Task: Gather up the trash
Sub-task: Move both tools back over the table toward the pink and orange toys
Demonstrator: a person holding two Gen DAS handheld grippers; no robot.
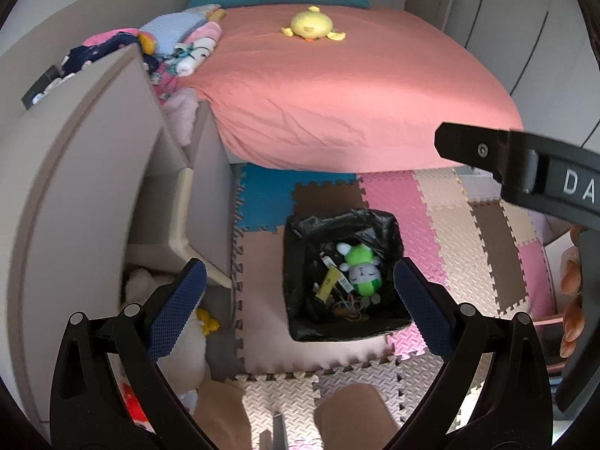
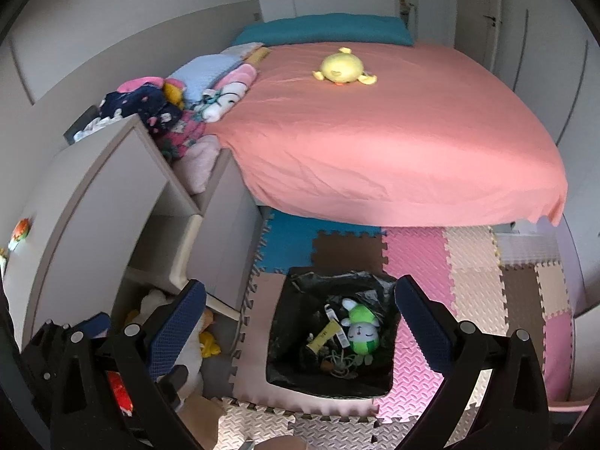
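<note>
The trash bin (image 1: 347,275) (image 2: 330,333), square and lined with a black bag, stands on the foam puzzle mat (image 1: 450,232) (image 2: 468,262) just in front of the foot of the bed. Inside it lie a green-and-white plush toy (image 1: 362,270) (image 2: 360,332), a yellow tube (image 1: 327,283) (image 2: 320,335), a white strip and a tangle of small scraps (too small to name).

The left claw (image 1: 300,300) hangs above the bin with its blue-padded fingers (image 1: 176,309) spread wide, empty and touching nothing. The right claw (image 2: 300,322) is released in the same way, both pads clear of the bin and nothing between them.

Beyond the bin, the bed (image 1: 356,93) (image 2: 393,131) wears a pink sheet with a yellow plush duck (image 1: 312,26) (image 2: 343,67) on top. To the bin's left stands a beige shelf unit (image 1: 93,168) (image 2: 101,195).

Only the left wrist view shows the right claw's black body from outside, with the person's fingers (image 1: 572,292) wrapped round its handle. Only the right wrist view shows a small orange sticker (image 2: 20,229) on the shelf unit's side.
</note>
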